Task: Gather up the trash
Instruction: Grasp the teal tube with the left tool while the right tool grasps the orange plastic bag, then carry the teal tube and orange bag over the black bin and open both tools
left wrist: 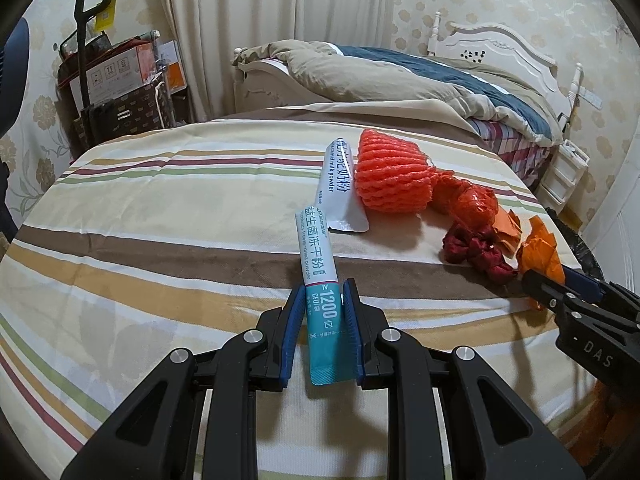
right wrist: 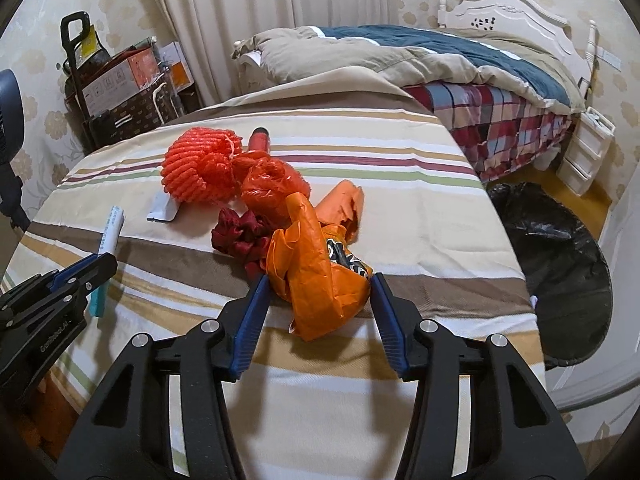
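My left gripper [left wrist: 323, 286] is shut on a teal and white powder sachet [left wrist: 318, 276], held upright above the striped tablecloth [left wrist: 160, 220]. The sachet also shows in the right wrist view [right wrist: 110, 232]. My right gripper [right wrist: 318, 280] has its jaws around an orange plastic wrapper [right wrist: 320, 276] and touching its sides. Behind lie a white milk powder sachet [left wrist: 340, 188], an orange foam fruit net [left wrist: 390, 172], a red plastic bag [right wrist: 272, 184] and a dark red scrunchie [right wrist: 244, 236].
A bin lined with a black bag [right wrist: 560, 264] stands on the floor right of the table. A bed [right wrist: 460, 76] with a quilt is behind. Boxes and a trolley [left wrist: 108, 76] stand at the back left. A white drawer unit [right wrist: 588, 152] stands by the bed.
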Demonstrator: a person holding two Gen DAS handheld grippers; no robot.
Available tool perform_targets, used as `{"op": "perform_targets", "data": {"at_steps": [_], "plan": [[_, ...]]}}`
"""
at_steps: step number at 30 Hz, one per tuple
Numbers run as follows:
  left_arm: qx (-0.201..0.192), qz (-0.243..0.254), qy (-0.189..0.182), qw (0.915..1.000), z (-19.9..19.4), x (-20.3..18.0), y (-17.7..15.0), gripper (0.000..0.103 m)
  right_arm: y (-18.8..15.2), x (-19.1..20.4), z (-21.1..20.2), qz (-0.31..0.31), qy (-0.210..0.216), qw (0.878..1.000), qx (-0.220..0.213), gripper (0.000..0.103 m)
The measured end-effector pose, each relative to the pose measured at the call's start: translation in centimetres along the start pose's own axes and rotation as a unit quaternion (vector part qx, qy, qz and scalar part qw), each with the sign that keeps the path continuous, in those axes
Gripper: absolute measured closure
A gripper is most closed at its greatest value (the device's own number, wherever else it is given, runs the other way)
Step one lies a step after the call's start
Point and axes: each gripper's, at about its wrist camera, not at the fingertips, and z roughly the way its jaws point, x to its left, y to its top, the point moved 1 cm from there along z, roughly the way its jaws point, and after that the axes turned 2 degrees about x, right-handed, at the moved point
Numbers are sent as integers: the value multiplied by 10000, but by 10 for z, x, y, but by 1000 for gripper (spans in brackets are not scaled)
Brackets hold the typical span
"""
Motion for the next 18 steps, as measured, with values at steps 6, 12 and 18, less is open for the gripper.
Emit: {"op": "perform_targets", "data": {"at_steps": [6, 12, 18], "plan": [[-29, 45, -53, 10000, -4, -6, -2, 80, -8, -11, -7, 100, -112, 9999, -37, 53], [-78, 166, -210, 9996, -10, -21, -4, 80, -14, -28, -18, 274, -251, 9992, -121, 53], [-207, 356, -456, 9981, -17, -49, 0, 80, -15, -56, -33, 494, -498, 9971, -293, 53]]}}
